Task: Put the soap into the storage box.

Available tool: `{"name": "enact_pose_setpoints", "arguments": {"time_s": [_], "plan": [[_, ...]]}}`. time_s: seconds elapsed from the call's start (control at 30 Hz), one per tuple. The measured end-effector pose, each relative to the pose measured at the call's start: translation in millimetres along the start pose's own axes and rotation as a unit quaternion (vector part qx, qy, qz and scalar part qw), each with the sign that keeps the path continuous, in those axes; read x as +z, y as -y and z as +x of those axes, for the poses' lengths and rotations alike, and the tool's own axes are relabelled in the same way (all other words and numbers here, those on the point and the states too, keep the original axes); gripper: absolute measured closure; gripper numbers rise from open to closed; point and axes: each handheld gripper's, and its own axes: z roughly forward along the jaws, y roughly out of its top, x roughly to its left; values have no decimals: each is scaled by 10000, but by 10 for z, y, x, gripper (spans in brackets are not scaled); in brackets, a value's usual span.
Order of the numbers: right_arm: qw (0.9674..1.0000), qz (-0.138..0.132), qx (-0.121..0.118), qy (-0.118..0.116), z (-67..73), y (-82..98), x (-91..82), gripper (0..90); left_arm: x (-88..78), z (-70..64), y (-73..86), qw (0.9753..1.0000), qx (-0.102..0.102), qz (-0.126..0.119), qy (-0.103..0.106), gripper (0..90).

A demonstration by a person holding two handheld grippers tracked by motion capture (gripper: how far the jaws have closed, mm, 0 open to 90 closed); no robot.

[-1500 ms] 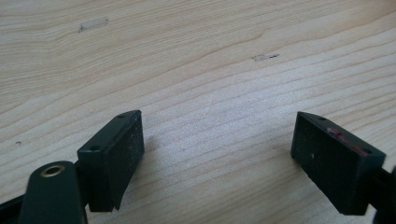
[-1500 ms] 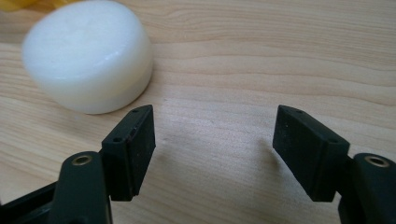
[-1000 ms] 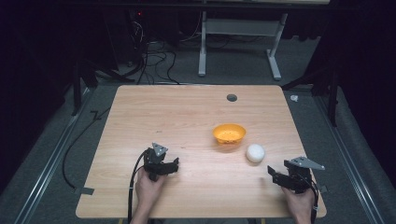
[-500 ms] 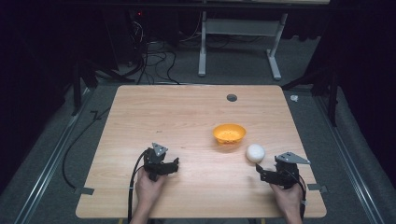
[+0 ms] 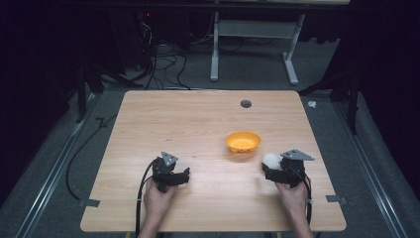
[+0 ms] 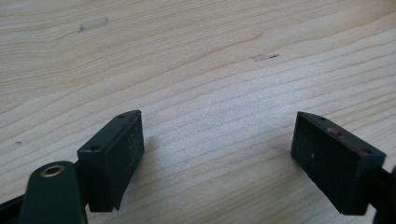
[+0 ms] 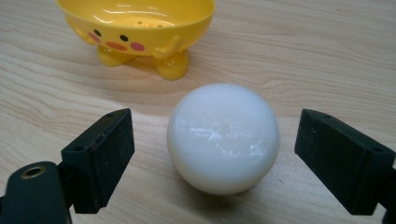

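Looking along my right gripper (image 7: 212,158), its jaws just opened wide, I see the glossy white ball (image 7: 223,137) resting between them untouched on the wooden table (image 7: 327,56), the yellow chick-faced bowl (image 7: 137,28) just beyond.

the right gripper (image 5: 270,168) has slid across the table toward ten o'clock, up to the white ball (image 5: 271,159); its jaws have just been opening and now flank the ball without touching it.
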Motion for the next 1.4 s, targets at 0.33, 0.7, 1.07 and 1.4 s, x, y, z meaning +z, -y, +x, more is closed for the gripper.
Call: {"name": "enact_pose_setpoints", "arguments": {"time_s": [0.33,0.7,1.07,1.4], "plan": [[9999,127,-36,41,2,-81,163,119,0,0,0,10000,1,0,0,176],[9996,285,-35,33,-12,-48,309,133,1,0,0,10000,-2,-2,-1,176],[9988,442,-123,141,-33,22,370,161,0,0,0,10000,-3,-2,-1,176],[9990,425,-122,65,-46,79,383,227,0,0,0,10000,-2,0,0,176]]}}
